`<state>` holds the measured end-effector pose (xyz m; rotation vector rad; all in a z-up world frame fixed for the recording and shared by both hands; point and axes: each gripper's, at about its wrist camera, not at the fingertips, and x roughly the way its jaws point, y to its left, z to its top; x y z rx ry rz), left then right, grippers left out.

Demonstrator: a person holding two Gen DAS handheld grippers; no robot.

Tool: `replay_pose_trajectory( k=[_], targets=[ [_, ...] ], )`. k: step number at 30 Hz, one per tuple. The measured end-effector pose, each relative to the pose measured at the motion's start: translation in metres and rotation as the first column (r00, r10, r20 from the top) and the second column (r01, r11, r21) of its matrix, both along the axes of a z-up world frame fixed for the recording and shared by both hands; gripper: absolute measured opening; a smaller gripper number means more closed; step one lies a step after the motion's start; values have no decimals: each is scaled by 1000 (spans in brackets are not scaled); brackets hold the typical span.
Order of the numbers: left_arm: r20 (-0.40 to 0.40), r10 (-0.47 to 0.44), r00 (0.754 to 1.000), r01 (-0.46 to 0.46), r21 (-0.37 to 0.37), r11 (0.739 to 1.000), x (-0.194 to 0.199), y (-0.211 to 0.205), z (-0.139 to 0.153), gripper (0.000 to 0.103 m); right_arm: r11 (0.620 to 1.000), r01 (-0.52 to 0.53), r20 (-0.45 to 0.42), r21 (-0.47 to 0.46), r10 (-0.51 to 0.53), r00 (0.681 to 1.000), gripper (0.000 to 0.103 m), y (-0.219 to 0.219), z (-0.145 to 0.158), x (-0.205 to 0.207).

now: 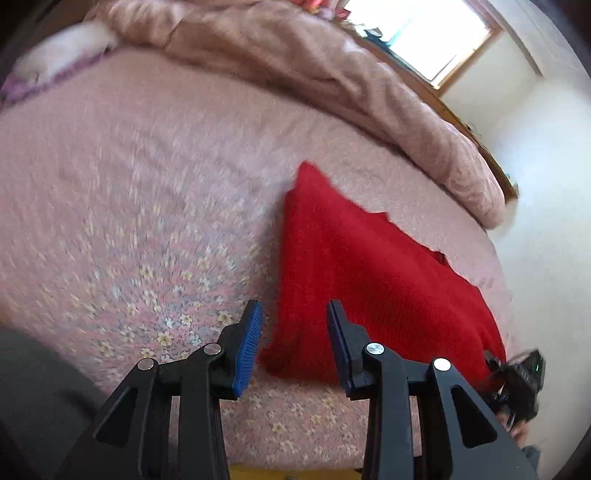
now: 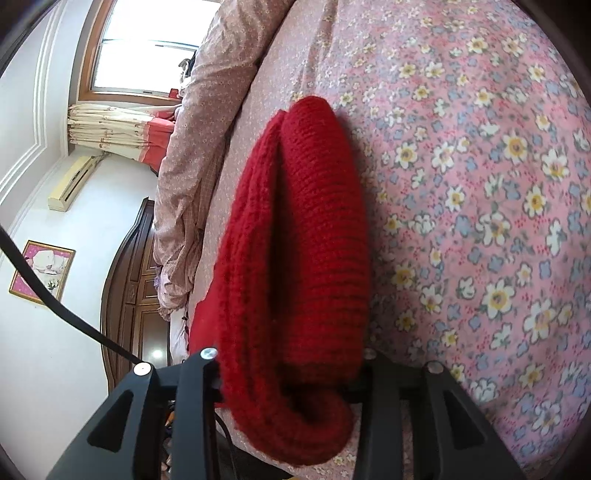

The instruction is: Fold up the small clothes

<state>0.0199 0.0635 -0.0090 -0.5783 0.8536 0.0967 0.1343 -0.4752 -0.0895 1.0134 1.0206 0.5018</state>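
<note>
My left hand-held gripper has its jaws spread apart and grips nothing; the blue pads face each other across a gap, poised above the near left corner of the red knit garment. My right hand-held gripper is clamped on the same garment's edge: thick folds of knit fill the space between the black fingers and bulge out in front of them, hiding the pads.

No brand, label or writing can be read on either tool or on the garment.

The garment is bright red, chunky rib knit. In the left wrist view it lies on the floral bedsheet as a roughly triangular shape, with its far point toward the quilt and its right corner running to my right hand-held gripper. In the right wrist view it is doubled over, with two layers meeting along a dark crease.

The bedsheet is pink with white, yellow and blue flowers. The bunched pink quilt lies along the far side of the bed, near a window. A framed picture hangs on the wall.
</note>
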Motion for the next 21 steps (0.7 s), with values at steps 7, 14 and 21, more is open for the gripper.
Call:
replay_pose_trajectory(
  k=[7,14,21],
  targets=[
    [34,-288,957,280,148,948,48,-118,39,24,1000,4,-33,17,-3,999,37,1,-1,0],
    [-108,-391,914,403,127,906,111,-195,-13,2,999,-3,-50,32,4,999,36,0,0,2],
    [-169,-390,905,413,134,901,118,-203,-36,1,1000,21,-54,-3,-21,998,32,-5,1,-4]
  ],
)
